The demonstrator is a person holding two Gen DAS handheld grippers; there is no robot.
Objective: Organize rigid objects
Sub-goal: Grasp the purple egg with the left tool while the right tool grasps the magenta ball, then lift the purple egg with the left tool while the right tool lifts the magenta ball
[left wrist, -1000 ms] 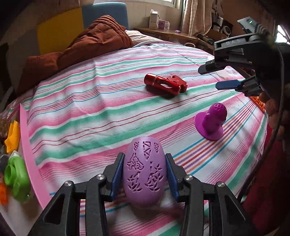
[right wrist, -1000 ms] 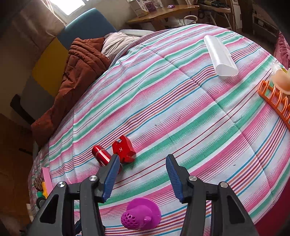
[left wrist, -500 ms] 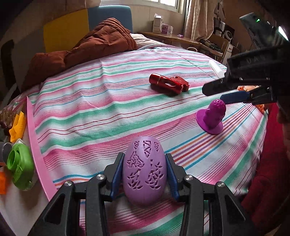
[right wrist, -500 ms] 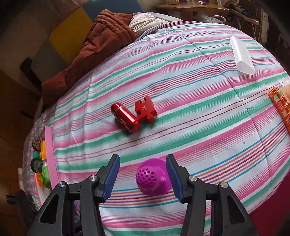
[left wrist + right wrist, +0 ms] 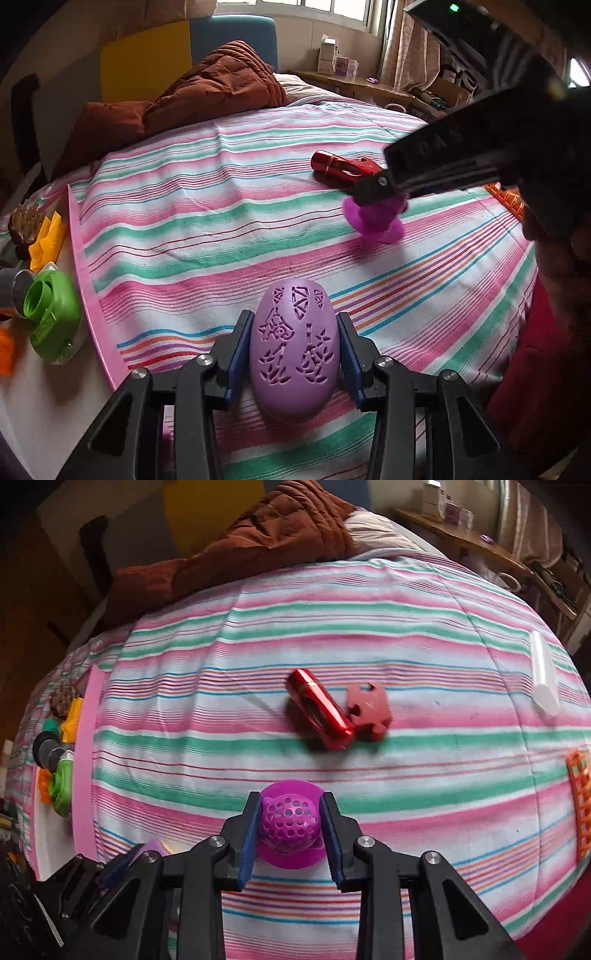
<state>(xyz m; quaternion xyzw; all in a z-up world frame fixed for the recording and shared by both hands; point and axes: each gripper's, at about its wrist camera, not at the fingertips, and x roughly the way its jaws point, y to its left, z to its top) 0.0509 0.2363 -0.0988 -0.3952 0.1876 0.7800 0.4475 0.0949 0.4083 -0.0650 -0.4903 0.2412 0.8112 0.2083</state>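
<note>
My left gripper is shut on a lilac egg-shaped shell with cut-out patterns, held low over the striped bedspread. My right gripper is shut on the perforated dome of a magenta flanged piece; its flange touches the bedspread. In the left wrist view that piece shows under the right gripper's body. A red cylinder and a red puzzle-shaped block lie together beyond it.
A pink-edged tray at the left holds a green part, a yellow part and other small items. A white tube and an orange grid rack lie at the right. A brown quilt is piled at the back.
My right gripper came down over the magenta piece and closed on its dome. The left gripper drew back a little with the lilac egg still in it.
</note>
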